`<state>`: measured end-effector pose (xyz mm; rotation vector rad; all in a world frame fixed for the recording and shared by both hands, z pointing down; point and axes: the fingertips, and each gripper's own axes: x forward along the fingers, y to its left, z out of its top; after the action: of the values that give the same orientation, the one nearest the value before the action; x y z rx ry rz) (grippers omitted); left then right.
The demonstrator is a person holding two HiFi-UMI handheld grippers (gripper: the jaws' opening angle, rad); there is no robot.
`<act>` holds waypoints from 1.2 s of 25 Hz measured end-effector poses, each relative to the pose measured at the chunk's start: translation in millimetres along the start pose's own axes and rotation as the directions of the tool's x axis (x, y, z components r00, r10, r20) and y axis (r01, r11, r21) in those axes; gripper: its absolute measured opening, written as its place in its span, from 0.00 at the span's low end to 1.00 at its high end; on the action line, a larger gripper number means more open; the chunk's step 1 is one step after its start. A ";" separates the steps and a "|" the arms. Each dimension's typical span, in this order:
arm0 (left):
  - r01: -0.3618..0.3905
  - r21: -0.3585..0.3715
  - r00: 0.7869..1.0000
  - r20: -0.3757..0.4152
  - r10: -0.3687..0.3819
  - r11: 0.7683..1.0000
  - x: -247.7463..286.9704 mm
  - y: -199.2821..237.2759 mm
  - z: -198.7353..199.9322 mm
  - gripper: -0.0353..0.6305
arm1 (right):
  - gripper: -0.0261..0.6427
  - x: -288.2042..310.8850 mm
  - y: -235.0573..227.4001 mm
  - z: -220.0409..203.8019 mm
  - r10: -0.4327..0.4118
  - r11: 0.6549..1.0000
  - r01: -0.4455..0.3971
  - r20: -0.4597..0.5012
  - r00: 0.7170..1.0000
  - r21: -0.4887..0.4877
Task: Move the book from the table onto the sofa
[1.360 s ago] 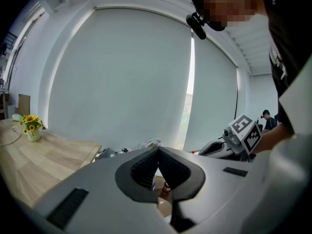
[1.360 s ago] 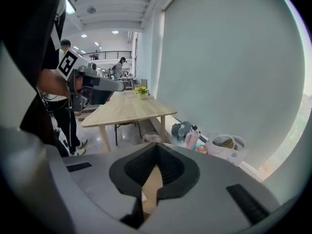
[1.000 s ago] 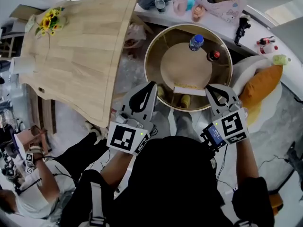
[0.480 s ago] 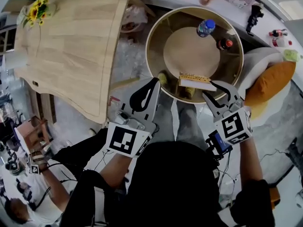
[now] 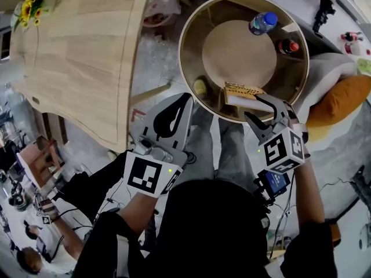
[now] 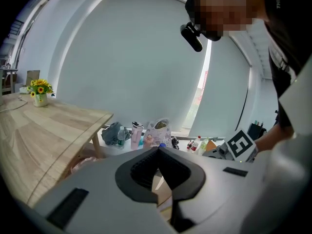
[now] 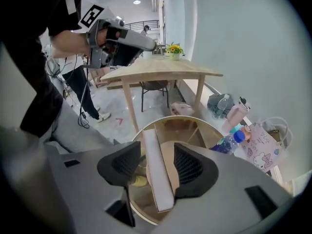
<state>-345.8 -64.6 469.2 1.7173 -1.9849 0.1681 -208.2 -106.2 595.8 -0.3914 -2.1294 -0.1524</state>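
The book (image 5: 240, 94) is thin, with a tan cover and white page edges. It lies at the near rim of the round glass-topped table (image 5: 184, 51). My right gripper (image 5: 258, 110) reaches over that rim and its jaws are opening. In the right gripper view the book (image 7: 157, 179) stands on edge between the pads of the right gripper (image 7: 157, 152), with a gap beside the left pad. My left gripper (image 5: 183, 101) hangs left of the book over the floor, shut and empty; its pads meet in the left gripper view (image 6: 157, 149). The sofa (image 5: 324, 77) with an orange cushion (image 5: 339, 97) is to the right.
A blue-capped bottle (image 5: 262, 22) and a dark red-capped bottle (image 5: 288, 46) stand on the round table's far side. A long wooden table (image 5: 81, 51) with sunflowers (image 5: 30, 4) is on the left. Another person (image 5: 40, 184) sits at the lower left. Clutter lines the far ledge.
Both grippers have come down toward the round table. The right jaws, shut on the book a second ago, have spread apart with the book still between them.
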 end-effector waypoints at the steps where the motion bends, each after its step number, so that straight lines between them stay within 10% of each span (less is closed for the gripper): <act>1: 0.001 -0.005 1.000 -0.004 -0.001 1.000 1.3 1.6 -3.0 0.06 | 0.37 6.7 1.1 -3.5 0.003 1.000 -0.003 -0.018 1.000 -0.018; 13: 0.062 -0.025 0.997 -0.049 -0.063 0.998 24.4 7.9 -22.4 0.06 | 0.32 64.5 -0.8 -41.6 -0.031 0.972 -0.026 -0.241 0.970 -0.232; 30: 0.194 0.007 0.980 -0.043 -0.194 0.981 31.0 8.2 -7.0 0.06 | 0.27 53.6 -10.1 -39.0 -0.088 0.994 0.062 -0.340 0.936 -0.086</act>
<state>-353.8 -87.8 491.1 1.8868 -1.7773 0.1462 -208.3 -114.0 662.5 -0.3019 -1.7967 -0.3217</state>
